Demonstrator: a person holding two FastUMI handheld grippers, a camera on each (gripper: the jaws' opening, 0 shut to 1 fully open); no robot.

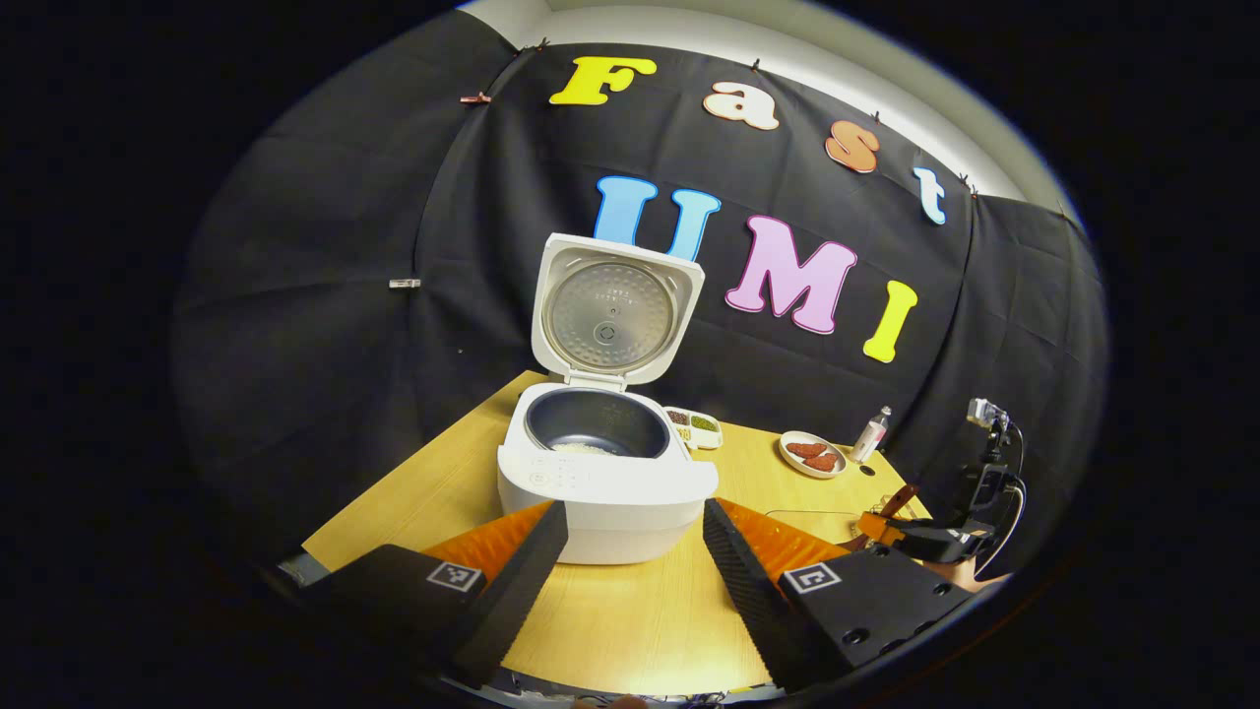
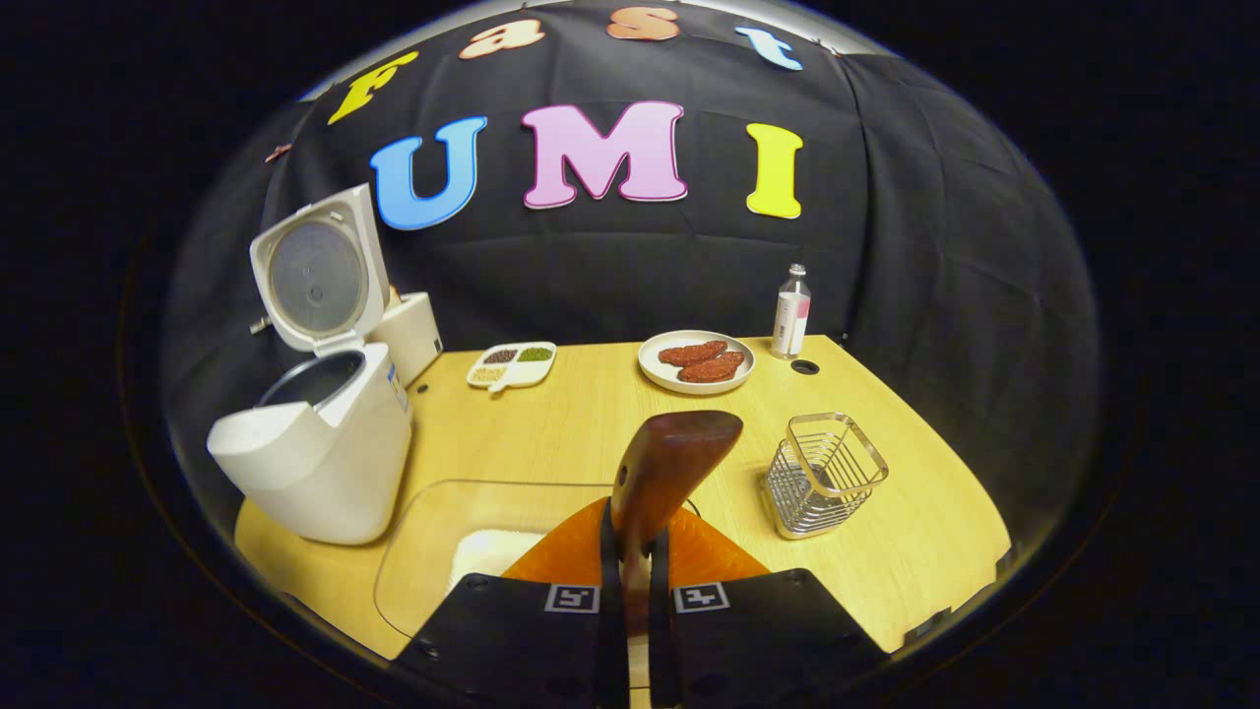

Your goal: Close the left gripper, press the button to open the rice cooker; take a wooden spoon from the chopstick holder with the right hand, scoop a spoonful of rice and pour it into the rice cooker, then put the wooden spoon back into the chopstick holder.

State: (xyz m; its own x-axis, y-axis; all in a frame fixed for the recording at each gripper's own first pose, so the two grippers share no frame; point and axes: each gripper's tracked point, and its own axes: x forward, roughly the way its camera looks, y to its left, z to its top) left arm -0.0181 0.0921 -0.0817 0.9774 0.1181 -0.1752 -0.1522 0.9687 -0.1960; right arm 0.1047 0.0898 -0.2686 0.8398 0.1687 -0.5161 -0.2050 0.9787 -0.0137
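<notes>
The rice cooker point(image 1: 607, 480) stands on the wooden worktop point(image 1: 630, 620) with its lid point(image 1: 615, 310) swung fully up, and a small patch of white rice point(image 1: 581, 448) lies at the bottom of its dark inner pot point(image 1: 597, 421). In the left gripper view the left tool point(image 1: 635, 561) has its two fingers spread wide, apart from the cooker's front and holding nothing. The right tool point(image 2: 630, 561) has its fingers pinched narrow on the handle of the wooden spoon point(image 2: 661, 473), whose brown bowl stands up above the fingertips; from the left gripper view the same tool and spoon point(image 1: 891, 507) show low at the right edge of the worktop. Just below the spoon lies a clear, shallow container point(image 2: 433, 551) with a heap of white rice point(image 2: 487, 553) in it. To the right of the spoon stands the wire chopstick holder point(image 2: 825, 475), upright. Farther back, near the wall, sit a divided white dish point(image 2: 512, 364) with small portions of dark, green and pale grains, a white plate point(image 2: 696, 361) carrying reddish-brown pieces, and beside it an upright small bottle point(image 2: 791, 312). Whether the spoon carries any rice cannot be told.
</notes>
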